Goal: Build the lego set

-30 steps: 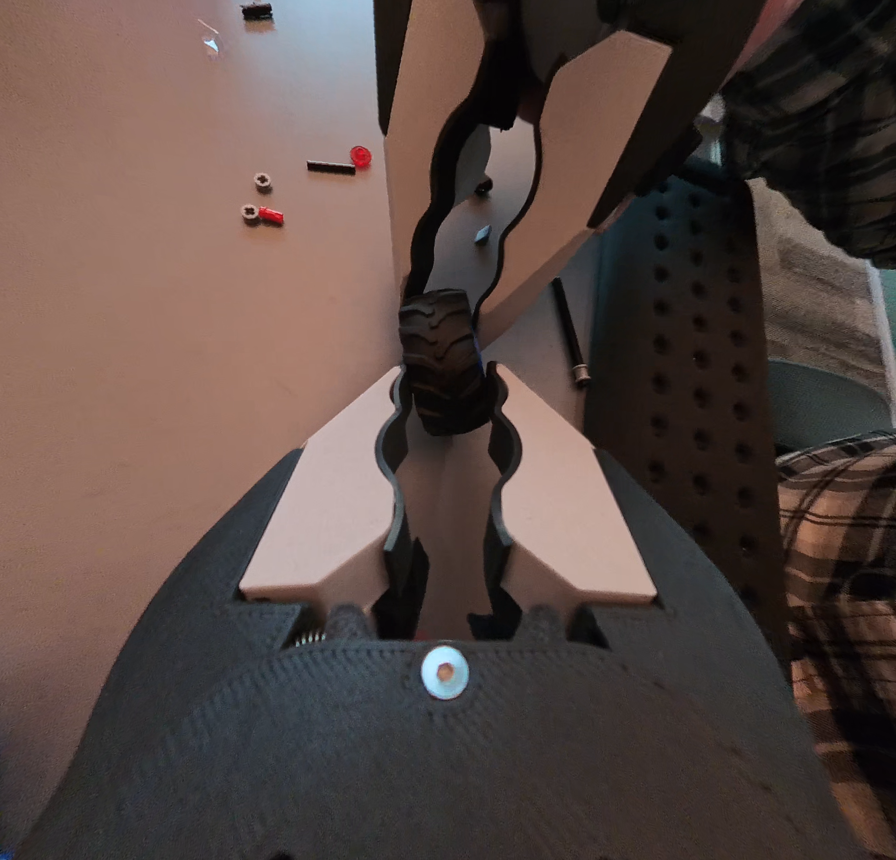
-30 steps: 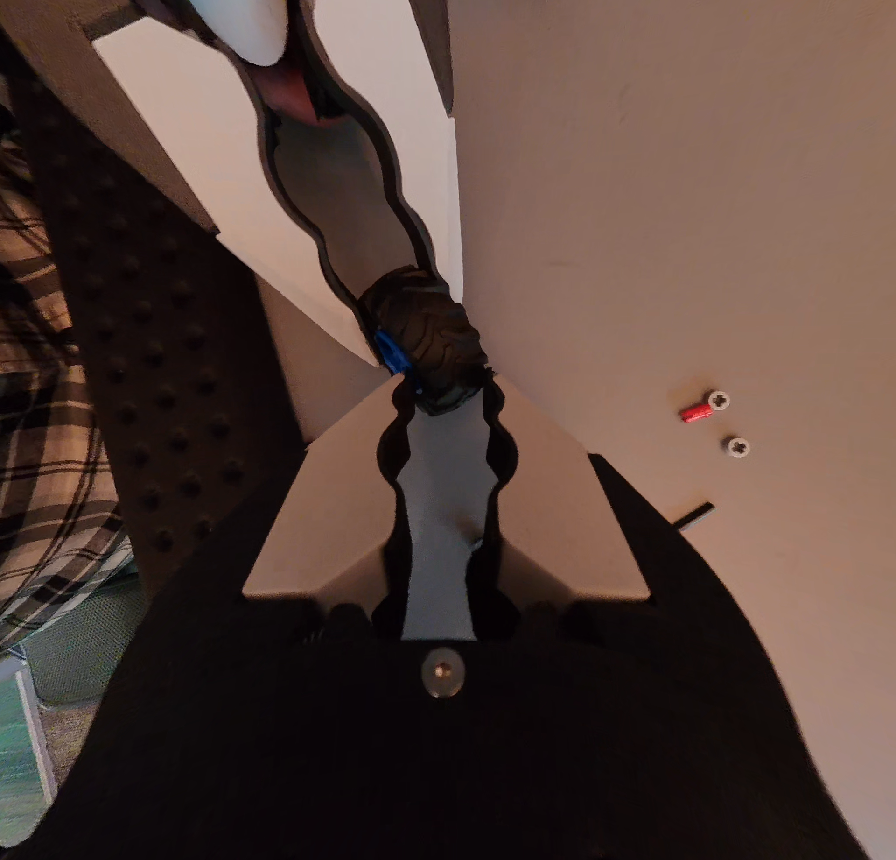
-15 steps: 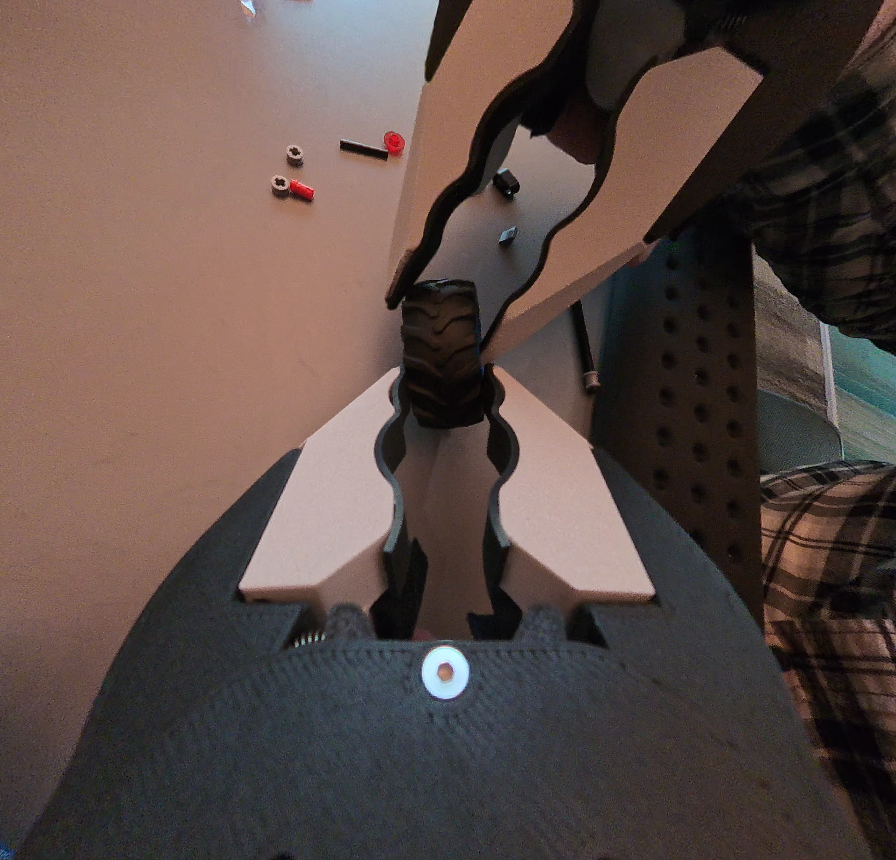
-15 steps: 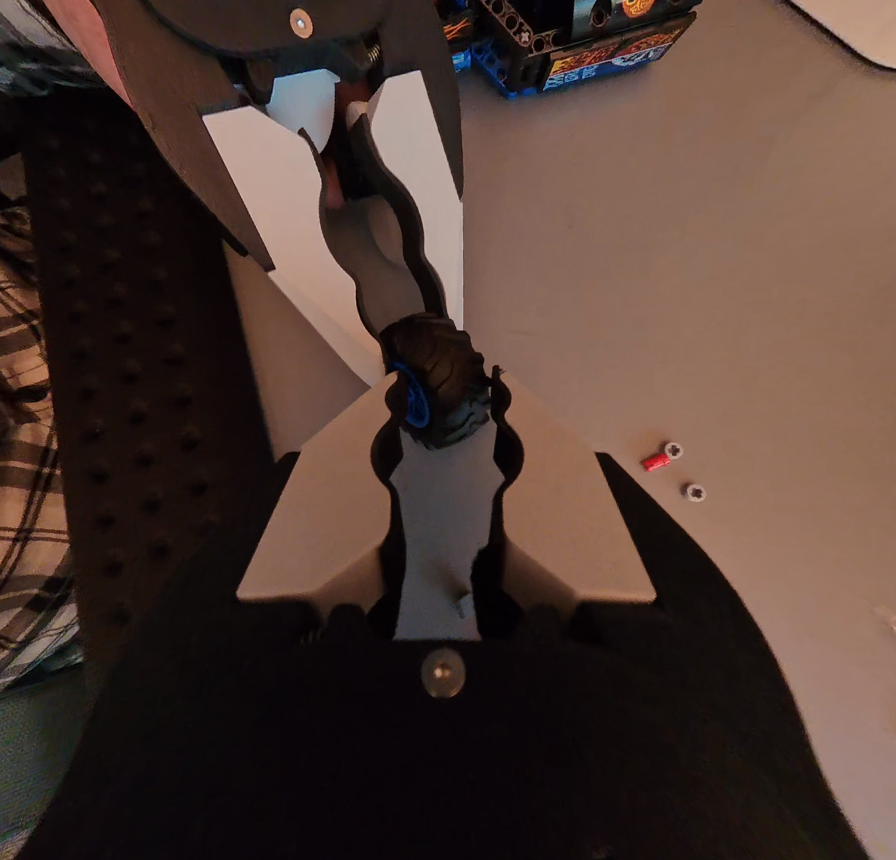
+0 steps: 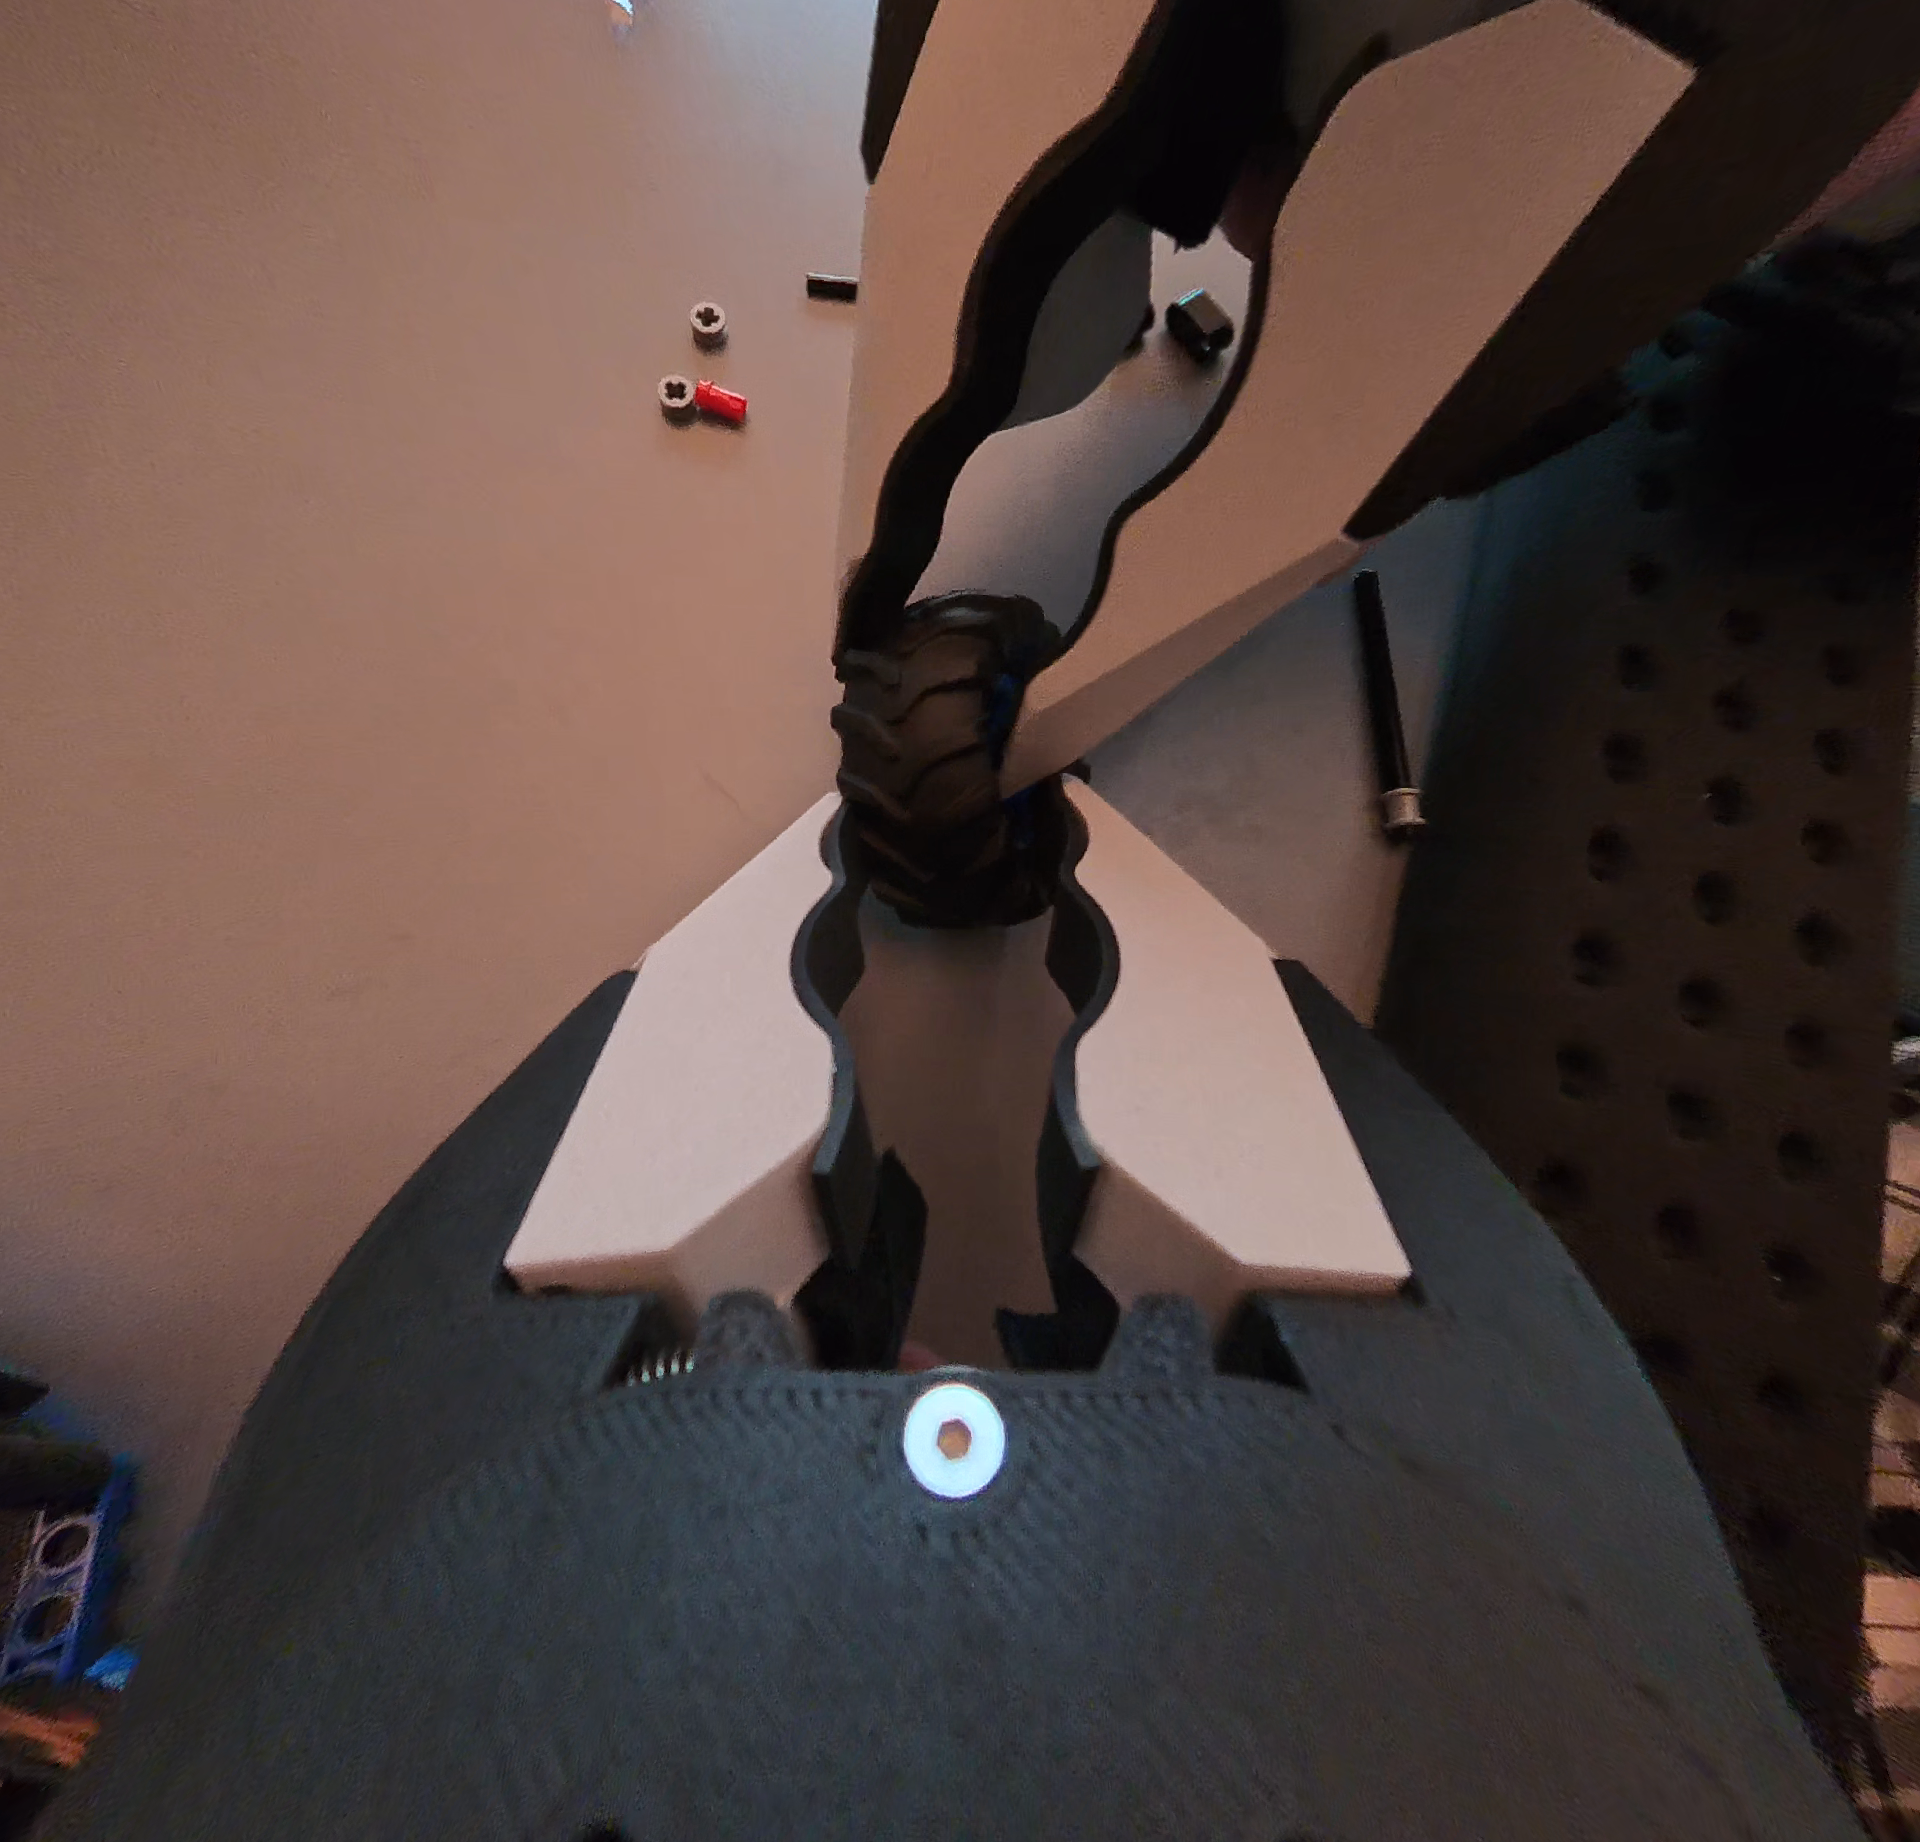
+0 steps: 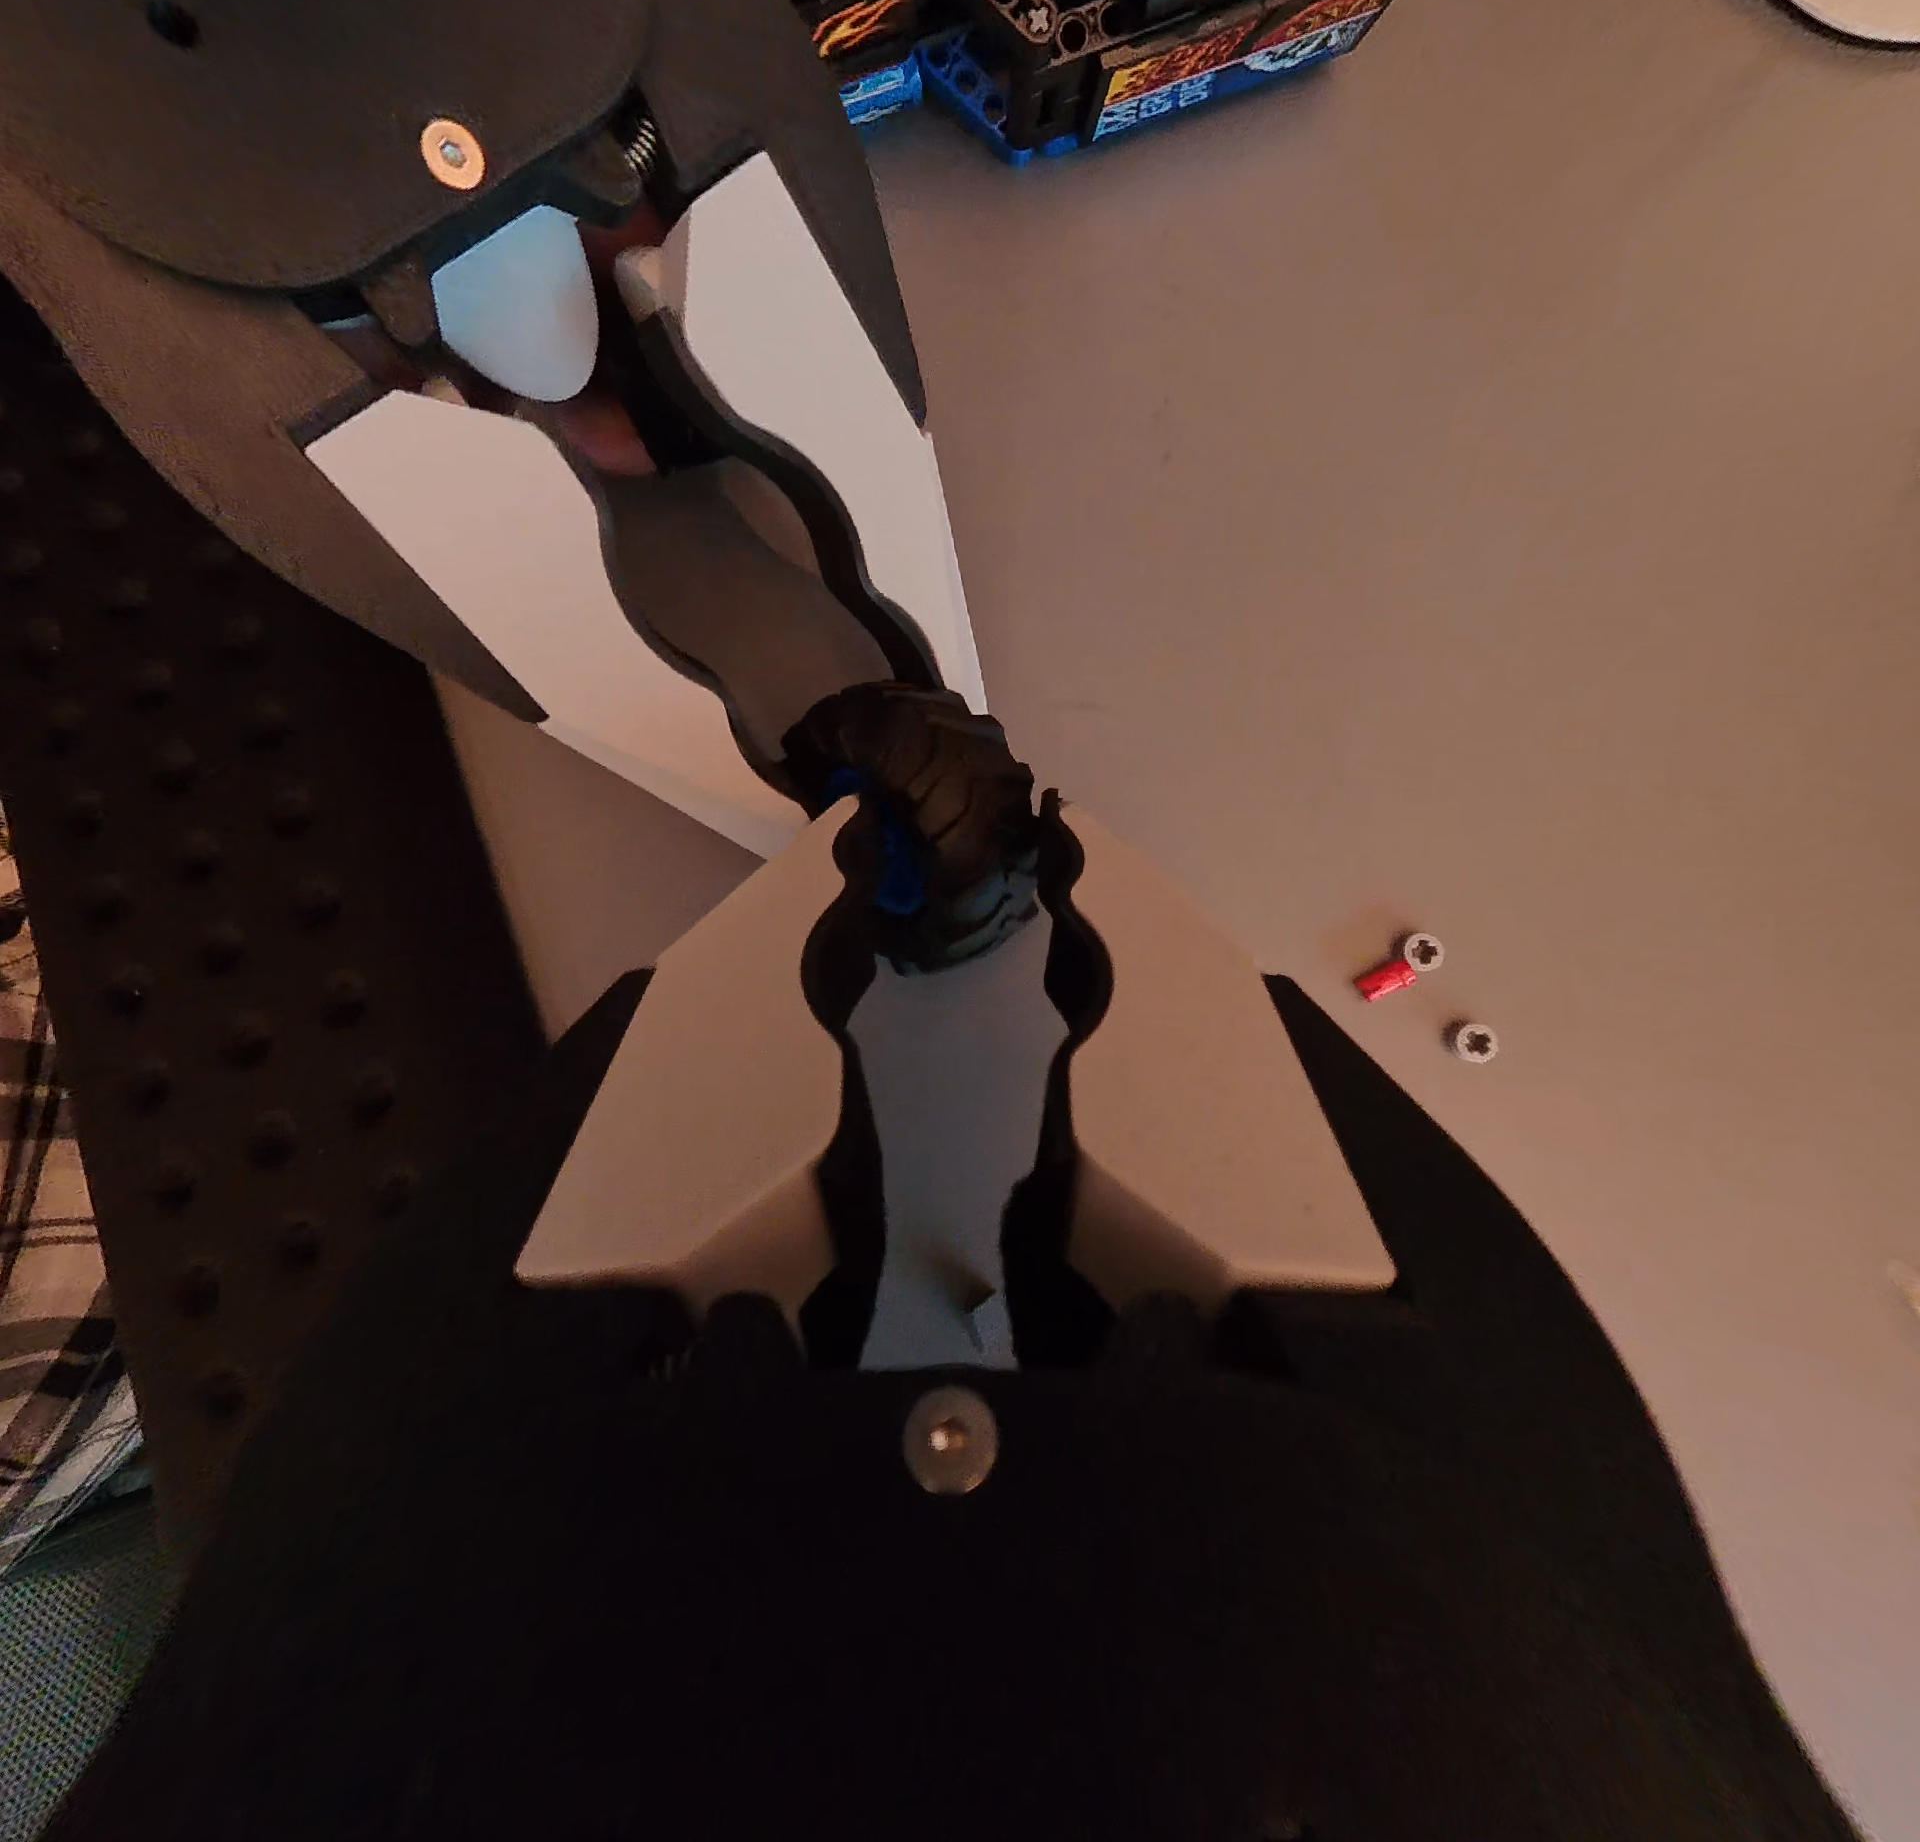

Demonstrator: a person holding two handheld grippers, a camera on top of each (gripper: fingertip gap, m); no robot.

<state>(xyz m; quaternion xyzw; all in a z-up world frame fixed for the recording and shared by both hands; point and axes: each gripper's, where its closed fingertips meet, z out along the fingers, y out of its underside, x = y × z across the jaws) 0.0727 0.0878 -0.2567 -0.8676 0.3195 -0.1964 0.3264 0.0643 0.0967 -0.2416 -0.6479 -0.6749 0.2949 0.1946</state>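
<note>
Gripping one small black tyre [image 5: 940, 769] with a blue hub from opposite sides, the left claw [image 5: 951, 847] and the right claw [image 6: 940, 847] met tip to tip above the table [image 5: 364, 597], apparently to pass the wheel across or reseat it. Each was closed on the tyre at its fingertips, the two tools angled steeply toward each other. Loose pieces, among them a red pin [image 6: 1387, 982], lay well apart; the partly built model [image 6: 1101, 57] stood beyond.

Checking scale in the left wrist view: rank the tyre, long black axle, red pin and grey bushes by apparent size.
1. tyre, nearest the camera, so inflated
2. long black axle
3. red pin and grey bushes: too alike to rank
</note>
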